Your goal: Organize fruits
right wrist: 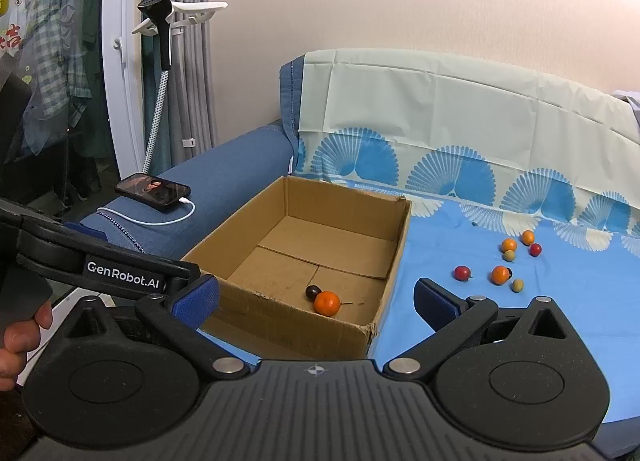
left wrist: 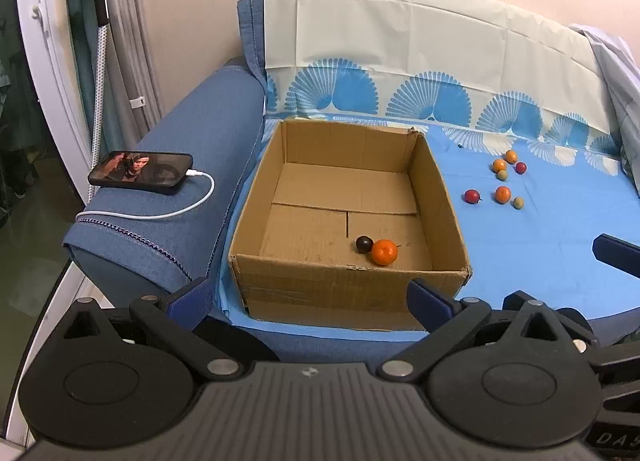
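Note:
An open cardboard box stands on a blue sheet on the sofa. Inside it lie an orange fruit and a dark plum, touching. Several small fruits, orange, red and olive green, are scattered on the sheet to the right of the box. My left gripper is open and empty, held in front of the box's near wall. My right gripper is open and empty too, just before the box's near right corner.
A phone on a white charging cable rests on the blue sofa armrest left of the box. A garment steamer on a stand and curtains are behind it. A hand holds the left gripper's body.

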Demonstrator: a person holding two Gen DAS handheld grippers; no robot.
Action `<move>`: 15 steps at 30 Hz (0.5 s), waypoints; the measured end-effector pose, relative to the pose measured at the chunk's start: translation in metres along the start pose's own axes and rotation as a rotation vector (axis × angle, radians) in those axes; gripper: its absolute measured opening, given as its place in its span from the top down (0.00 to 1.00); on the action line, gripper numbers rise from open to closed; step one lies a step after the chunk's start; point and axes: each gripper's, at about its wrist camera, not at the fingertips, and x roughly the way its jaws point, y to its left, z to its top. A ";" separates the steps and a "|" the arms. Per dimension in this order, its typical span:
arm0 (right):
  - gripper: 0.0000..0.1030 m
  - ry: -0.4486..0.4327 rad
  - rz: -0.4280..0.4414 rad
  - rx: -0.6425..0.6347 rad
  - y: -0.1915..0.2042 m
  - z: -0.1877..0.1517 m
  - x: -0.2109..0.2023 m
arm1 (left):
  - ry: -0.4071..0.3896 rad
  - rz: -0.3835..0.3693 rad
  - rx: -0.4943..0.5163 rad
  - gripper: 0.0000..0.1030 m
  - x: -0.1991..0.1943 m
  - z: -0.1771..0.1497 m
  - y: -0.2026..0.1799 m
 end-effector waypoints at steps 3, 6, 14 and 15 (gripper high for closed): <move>0.01 0.002 -0.005 0.008 -0.001 0.000 0.000 | -0.001 -0.001 0.005 0.00 0.000 0.001 0.000; 0.01 0.006 -0.008 0.015 -0.002 0.000 0.001 | 0.002 -0.001 0.009 0.00 0.002 0.001 -0.001; 0.01 0.021 -0.006 0.019 -0.002 -0.002 0.007 | 0.020 0.003 0.014 0.00 0.008 0.001 -0.001; 0.01 0.024 -0.006 0.020 -0.003 -0.002 0.008 | 0.023 0.002 0.015 0.00 0.010 0.001 -0.001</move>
